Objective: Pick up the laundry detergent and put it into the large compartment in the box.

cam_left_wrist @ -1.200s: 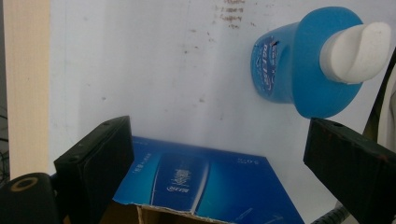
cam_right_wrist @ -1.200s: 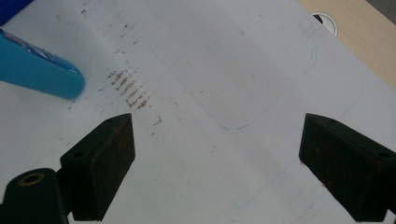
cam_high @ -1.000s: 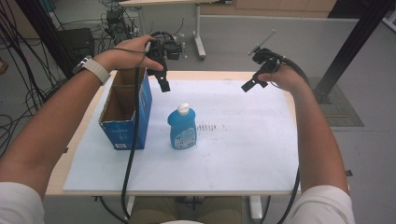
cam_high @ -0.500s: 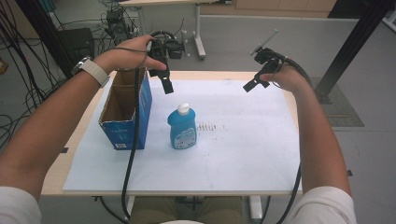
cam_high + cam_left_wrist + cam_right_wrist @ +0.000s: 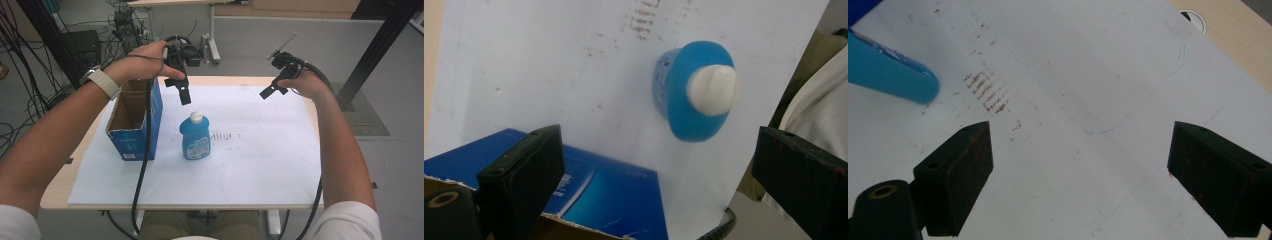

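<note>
In the high view, an open blue cardboard box (image 5: 134,122) is seen at the left of the white sheet (image 5: 250,160) that covers the desk (image 5: 60,192), and a blue bottle (image 5: 195,136) with a white cap is seen standing upright just beside it, at about 3 o'clock from the box. The left tongs (image 5: 183,93) are held in the air above the gap between box and bottle, at about 11 o'clock from the bottle's cap. The right tongs (image 5: 268,91) are held well apart, at about 2 o'clock from the bottle, over the sheet's far edge.

In the left gripper view, the bottle (image 5: 694,92) is shown from above, cap first, with the box (image 5: 589,190) below it. The left tongs (image 5: 659,185) are spread wide and nothing is held or touched.

In the right gripper view, brown smudges (image 5: 987,92) and a faint pencilled outline (image 5: 1128,90) are shown on the sheet. The right tongs (image 5: 1080,177) are likewise spread wide and are empty.
</note>
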### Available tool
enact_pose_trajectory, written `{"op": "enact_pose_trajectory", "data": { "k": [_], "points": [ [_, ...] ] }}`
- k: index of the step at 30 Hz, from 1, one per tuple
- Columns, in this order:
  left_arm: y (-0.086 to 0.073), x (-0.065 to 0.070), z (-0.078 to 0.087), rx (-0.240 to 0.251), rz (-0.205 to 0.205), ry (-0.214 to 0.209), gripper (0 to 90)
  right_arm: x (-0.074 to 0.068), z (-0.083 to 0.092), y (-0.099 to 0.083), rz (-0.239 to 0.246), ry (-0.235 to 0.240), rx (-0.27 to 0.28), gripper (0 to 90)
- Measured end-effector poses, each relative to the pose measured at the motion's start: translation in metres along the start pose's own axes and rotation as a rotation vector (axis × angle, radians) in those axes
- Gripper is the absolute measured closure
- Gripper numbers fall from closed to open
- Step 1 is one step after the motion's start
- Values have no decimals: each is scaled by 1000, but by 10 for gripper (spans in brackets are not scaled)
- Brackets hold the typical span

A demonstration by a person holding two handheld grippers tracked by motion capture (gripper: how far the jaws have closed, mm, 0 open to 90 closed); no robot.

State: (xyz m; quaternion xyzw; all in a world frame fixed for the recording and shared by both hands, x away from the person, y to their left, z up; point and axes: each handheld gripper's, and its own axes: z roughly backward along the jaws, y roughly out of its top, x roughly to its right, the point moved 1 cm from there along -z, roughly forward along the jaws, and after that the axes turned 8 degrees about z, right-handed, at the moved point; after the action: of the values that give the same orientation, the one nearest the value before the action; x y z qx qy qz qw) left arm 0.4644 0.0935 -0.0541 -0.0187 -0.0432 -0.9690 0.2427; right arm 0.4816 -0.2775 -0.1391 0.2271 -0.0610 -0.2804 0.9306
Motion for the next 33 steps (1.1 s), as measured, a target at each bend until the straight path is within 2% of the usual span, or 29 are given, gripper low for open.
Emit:
{"op": "enact_pose_trajectory", "data": {
  "k": [2,7,10,16,26,33],
  "points": [
    [-1,1,0,-1,19,-2,72,0,0,0,-1,1,-1,110],
    [-1,4,-3,-12,38,-2,75,0,0,0,4,0,1,110],
    [-3,7,-4,-2,49,1,75,0,0,0,5,0,3,110],
    [0,14,-10,-15,30,2,75,-1,0,1,3,1,2,110],
    [3,19,-19,-16,43,-12,75,-2,1,0,-1,-2,0,110],
    [6,22,-23,-26,50,-5,76,-2,1,0,0,-2,3,110]
  ]
}}
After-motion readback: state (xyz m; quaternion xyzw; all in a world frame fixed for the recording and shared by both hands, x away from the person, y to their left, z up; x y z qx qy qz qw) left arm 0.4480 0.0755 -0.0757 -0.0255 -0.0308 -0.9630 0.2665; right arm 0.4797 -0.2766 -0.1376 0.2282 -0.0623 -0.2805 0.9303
